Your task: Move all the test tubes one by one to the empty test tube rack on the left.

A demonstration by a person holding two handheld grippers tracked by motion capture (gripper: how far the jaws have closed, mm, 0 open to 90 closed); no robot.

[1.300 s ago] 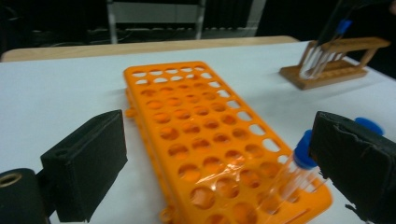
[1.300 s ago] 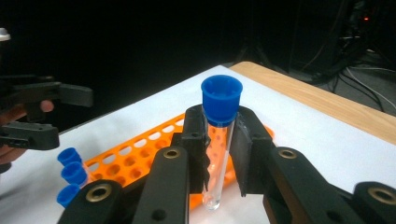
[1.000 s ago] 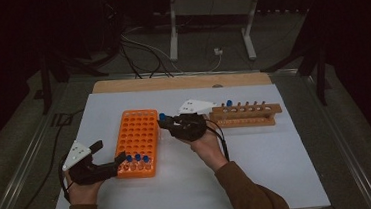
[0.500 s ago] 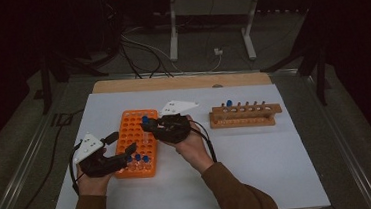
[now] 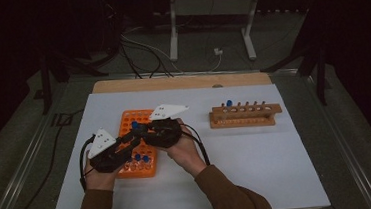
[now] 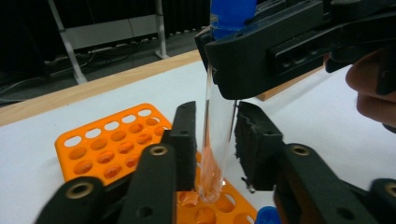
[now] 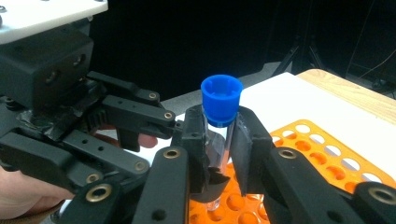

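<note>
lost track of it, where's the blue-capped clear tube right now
The blue-capped clear plastic tube stands upright in the right gripper, over the orange plastic rack, left of table centre.

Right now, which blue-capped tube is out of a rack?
The blue-capped tube clamped in the right gripper above the orange rack, between the left gripper's open jaws. The other tubes sit in that rack or the wooden rack.

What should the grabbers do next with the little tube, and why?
Probably the left gripper should close on the tube: the right gripper holds it upright near its blue cap, and the left jaws stand open around its lower part above the orange rack.
</note>
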